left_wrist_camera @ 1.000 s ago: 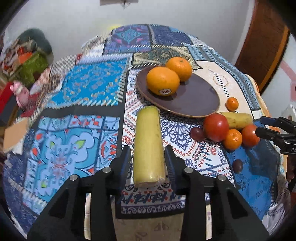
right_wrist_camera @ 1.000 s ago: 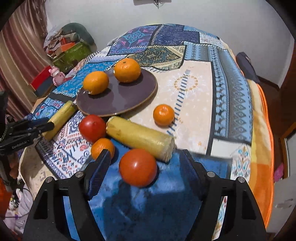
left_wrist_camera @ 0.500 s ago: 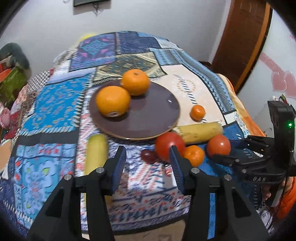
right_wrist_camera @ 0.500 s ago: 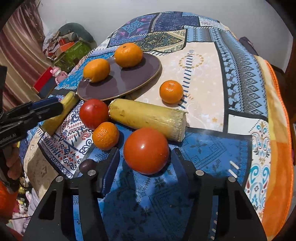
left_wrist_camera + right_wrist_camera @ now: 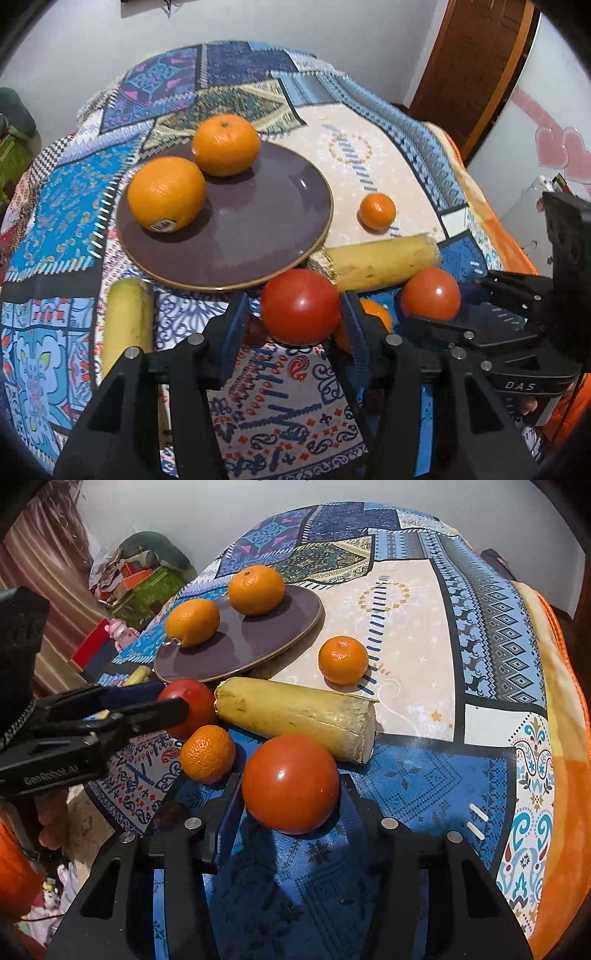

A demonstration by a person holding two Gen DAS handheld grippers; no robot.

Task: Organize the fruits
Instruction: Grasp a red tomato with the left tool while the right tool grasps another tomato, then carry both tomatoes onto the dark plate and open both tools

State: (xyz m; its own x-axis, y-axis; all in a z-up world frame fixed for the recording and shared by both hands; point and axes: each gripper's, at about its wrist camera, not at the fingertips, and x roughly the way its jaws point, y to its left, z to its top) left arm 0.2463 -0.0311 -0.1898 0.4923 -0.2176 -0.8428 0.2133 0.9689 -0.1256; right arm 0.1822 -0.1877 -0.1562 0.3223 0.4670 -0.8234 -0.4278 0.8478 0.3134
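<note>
- Left hand-held gripper (image 5: 293, 314) is seen closed in around a red tomato (image 5: 300, 306); both pads sit at the tomato's sides, the right touching, contact on the left cannot be told.
- Right hand-held gripper (image 5: 290, 794) is seen set around a second red tomato (image 5: 290, 782); pads flank it closely, a firm grip cannot be told.
- Both tomatoes are seen on the patterned cloth (image 5: 413, 602) just in front of the plate, with a small mandarin (image 5: 207, 753) between them.
- A dark small fruit (image 5: 255, 332) is partly hidden behind the left finger.
- A long yellow cut fruit (image 5: 295, 716) is laid just behind the tomatoes, one end at the plate's rim.
- A shorter yellow fruit (image 5: 127, 321) is laid left of the left hand-held gripper.
- A lone mandarin (image 5: 377, 212) is seen on the beige patch, right of the plate.
- Brown plate (image 5: 258, 229) is seen carrying two oranges: a stickered orange (image 5: 166, 194) and another orange (image 5: 225, 144) behind it, touching or nearly so.
</note>
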